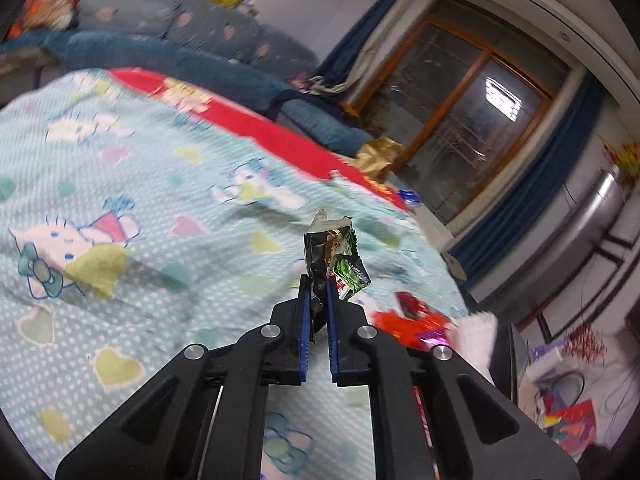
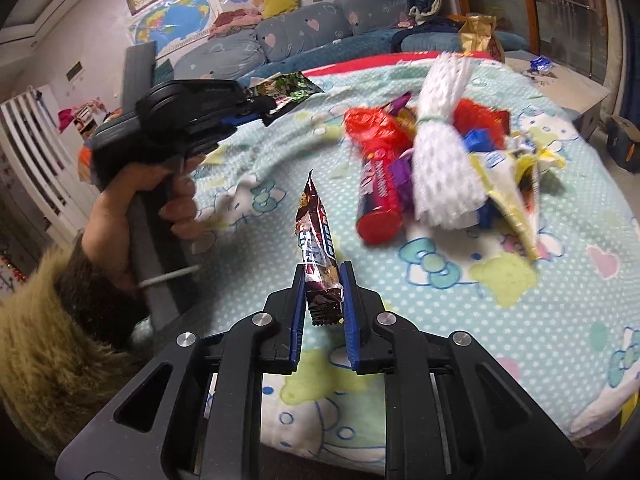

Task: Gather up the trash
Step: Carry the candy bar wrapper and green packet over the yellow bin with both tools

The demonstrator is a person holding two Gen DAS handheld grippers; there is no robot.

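My left gripper [image 1: 317, 280] is shut on a crumpled black-and-green snack wrapper [image 1: 334, 254], held above the cartoon-print cloth [image 1: 140, 200]. The right wrist view shows that same gripper [image 2: 266, 110] at the upper left, a hand around its grip, with the wrapper [image 2: 290, 88] sticking out of its tip. My right gripper [image 2: 323, 270] is shut on a dark brown candy-bar wrapper [image 2: 316, 236] that stands upright between the blue pads. A pile of trash [image 2: 440, 152] lies ahead and to the right: a red tube [image 2: 376, 184], white foam netting [image 2: 440, 148], purple, blue and yellow wrappers.
The cloth covers a table with a red edge [image 1: 256, 120]. A blue sofa [image 2: 304, 36] stands behind it, with a gold bag [image 2: 478, 34] at the far end. Part of the trash pile [image 1: 416, 320] lies right of my left gripper. A window [image 1: 472, 120] is beyond.
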